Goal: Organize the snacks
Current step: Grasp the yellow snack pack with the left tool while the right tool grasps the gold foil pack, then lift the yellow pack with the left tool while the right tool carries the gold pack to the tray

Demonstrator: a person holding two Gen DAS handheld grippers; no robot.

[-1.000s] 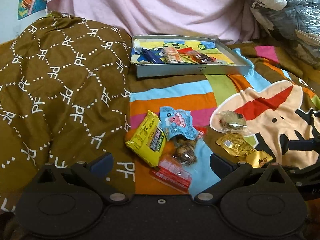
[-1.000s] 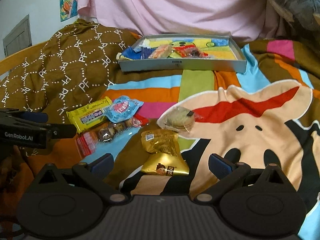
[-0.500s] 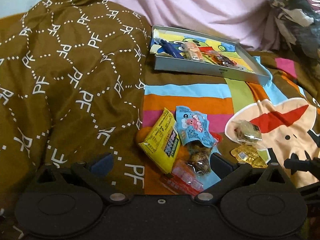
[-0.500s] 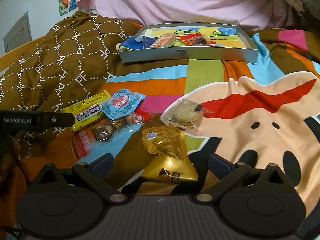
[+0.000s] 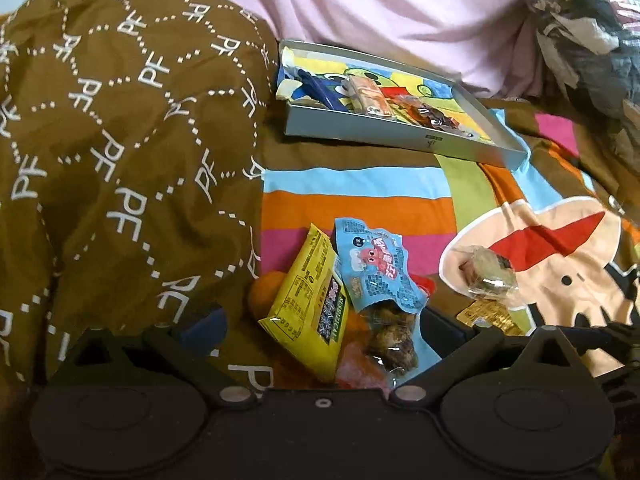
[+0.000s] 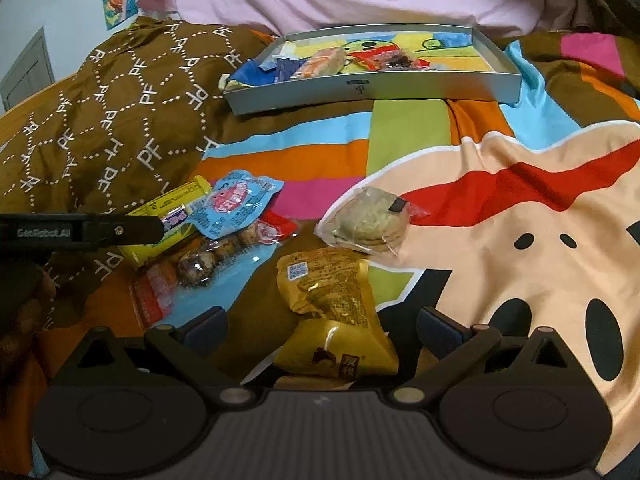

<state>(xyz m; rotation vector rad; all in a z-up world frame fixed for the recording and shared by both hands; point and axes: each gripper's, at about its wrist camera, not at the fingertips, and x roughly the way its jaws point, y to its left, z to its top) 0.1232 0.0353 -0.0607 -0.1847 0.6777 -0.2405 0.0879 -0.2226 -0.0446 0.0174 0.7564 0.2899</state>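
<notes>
The right gripper [image 6: 322,322] is wide open and empty, straddling the gold packet [image 6: 334,312], whose long axis runs along the fingers; the left gripper [image 5: 320,326], also open and empty, straddles the yellow packet [image 5: 310,312]; the tray [image 6: 372,88] lies beyond at the bed's far edge

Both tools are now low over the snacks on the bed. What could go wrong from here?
The left tool straddles overlapping packets: closing might catch the yellow packet and the clear bag of brown pieces together. The right tool could crush the gold packet. Soft bedding may let packets slide.
</notes>
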